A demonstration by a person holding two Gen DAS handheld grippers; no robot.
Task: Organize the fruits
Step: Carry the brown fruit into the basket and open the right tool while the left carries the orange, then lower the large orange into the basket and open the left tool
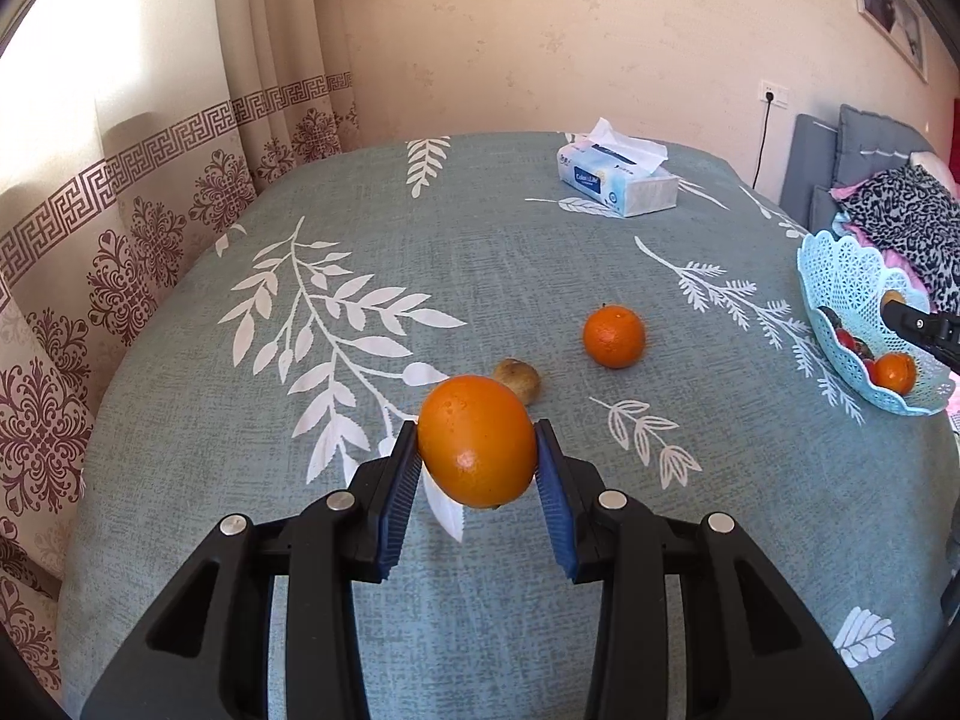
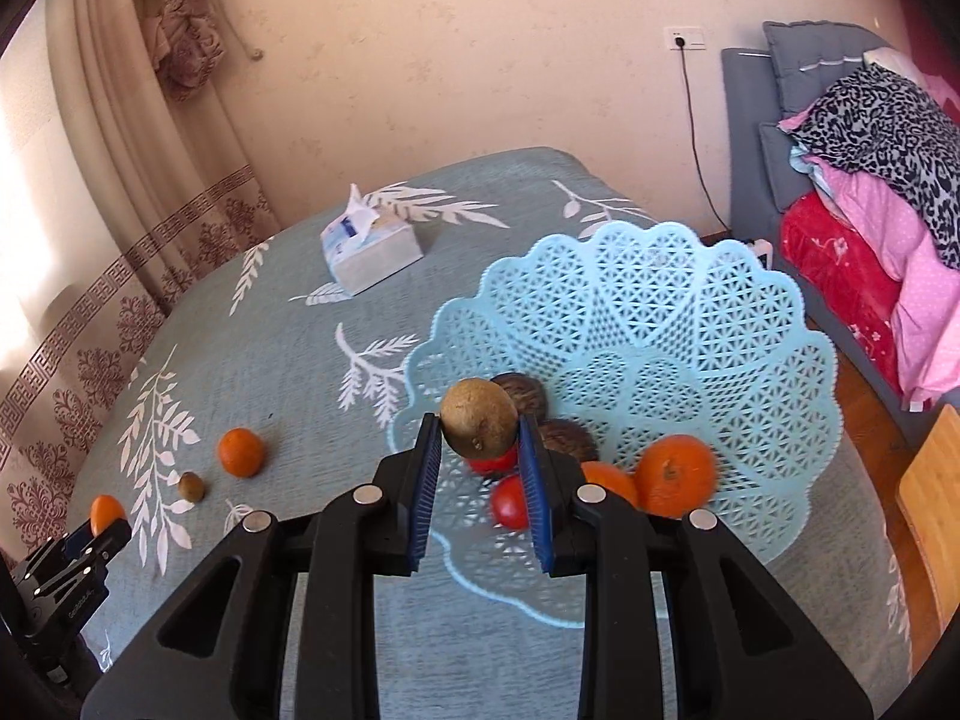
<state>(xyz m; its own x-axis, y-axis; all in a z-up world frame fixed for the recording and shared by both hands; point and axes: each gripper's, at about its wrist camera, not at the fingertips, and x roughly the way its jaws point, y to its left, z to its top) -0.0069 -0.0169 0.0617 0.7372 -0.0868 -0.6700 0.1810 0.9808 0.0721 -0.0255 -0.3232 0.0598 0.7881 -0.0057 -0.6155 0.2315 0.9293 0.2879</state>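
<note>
Between our left tongs [image 1: 477, 450] we grip a large orange [image 1: 477, 441], the blue pads [image 1: 402, 498] spread wide around it and pressing its two sides, the fruit lifted clear of the leaf-print surface [image 1: 240, 540]. Just beyond it, at about 1 o'clock, a small kiwi [image 1: 519, 381] lies on the cloth, and farther out in the same direction sits a mandarin [image 1: 614, 336], apart from the kiwi. At 3 o'clock the pale blue lattice fruit basket [image 1: 840, 276] stands near the surface's edge. A tissue box [image 1: 621, 183] rests far off at 1 o'clock.

Our right tongs [image 2: 480, 438] clench a second kiwi [image 2: 478, 426], opened only as far as that fruit is broad, and hold it over the near rim of the basket [image 2: 690, 312]. Below and beyond it in the basket lie two oranges [image 2: 675, 474], red fruits [image 2: 510, 501] and two dark brown ones [image 2: 522, 396]. At 9 o'clock we see the left tongs with the orange.
</note>
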